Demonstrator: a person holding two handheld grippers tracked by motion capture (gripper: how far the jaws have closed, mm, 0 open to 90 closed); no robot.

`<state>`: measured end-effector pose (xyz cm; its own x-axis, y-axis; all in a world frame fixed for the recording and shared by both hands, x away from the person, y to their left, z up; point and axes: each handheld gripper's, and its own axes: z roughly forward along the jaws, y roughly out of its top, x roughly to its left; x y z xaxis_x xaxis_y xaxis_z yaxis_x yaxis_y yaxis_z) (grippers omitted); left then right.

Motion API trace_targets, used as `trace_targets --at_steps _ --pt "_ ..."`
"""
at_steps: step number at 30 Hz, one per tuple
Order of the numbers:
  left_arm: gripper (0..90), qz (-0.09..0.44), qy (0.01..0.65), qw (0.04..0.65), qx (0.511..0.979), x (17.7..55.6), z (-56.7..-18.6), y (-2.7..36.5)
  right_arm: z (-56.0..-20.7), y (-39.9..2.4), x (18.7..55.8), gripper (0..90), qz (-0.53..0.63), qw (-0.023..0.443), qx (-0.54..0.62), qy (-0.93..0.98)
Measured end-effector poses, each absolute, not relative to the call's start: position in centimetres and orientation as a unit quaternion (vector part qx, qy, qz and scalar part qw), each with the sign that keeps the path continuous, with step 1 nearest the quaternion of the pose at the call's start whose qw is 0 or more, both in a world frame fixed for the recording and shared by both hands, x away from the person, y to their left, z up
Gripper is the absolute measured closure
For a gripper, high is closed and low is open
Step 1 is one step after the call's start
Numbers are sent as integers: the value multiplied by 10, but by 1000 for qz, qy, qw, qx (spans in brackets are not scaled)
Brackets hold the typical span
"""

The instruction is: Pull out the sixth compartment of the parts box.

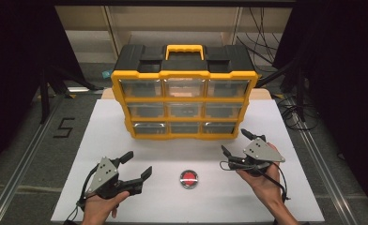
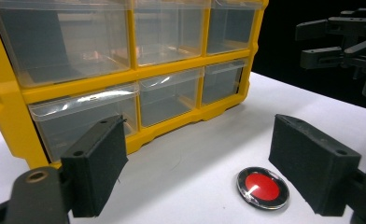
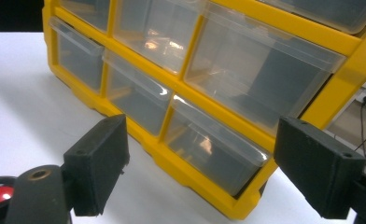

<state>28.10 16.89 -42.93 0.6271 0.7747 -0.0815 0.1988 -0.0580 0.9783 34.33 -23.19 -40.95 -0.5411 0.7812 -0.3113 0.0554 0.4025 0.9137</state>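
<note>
left gripper (image 1: 138, 164) open, red disc (image 1: 188, 178) just right

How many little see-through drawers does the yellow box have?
9 drawers, in three rows of three on the front of the yellow box: top row, middle row, bottom row. All are shut, and none looks hidden.

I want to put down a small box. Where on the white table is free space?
Free: the white table left of the yellow drawer cabinet, and the front strip between the red badge and each hand-held gripper. Crowded: near the right hand-held gripper, close to the cabinet.
</note>
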Motion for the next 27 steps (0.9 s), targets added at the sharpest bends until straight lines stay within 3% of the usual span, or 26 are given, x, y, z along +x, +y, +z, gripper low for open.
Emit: trace_targets --at_steps 27 --pt "189 245 356 587 685 281 -430 169 -401 -225 375 202 440 441 267 735"
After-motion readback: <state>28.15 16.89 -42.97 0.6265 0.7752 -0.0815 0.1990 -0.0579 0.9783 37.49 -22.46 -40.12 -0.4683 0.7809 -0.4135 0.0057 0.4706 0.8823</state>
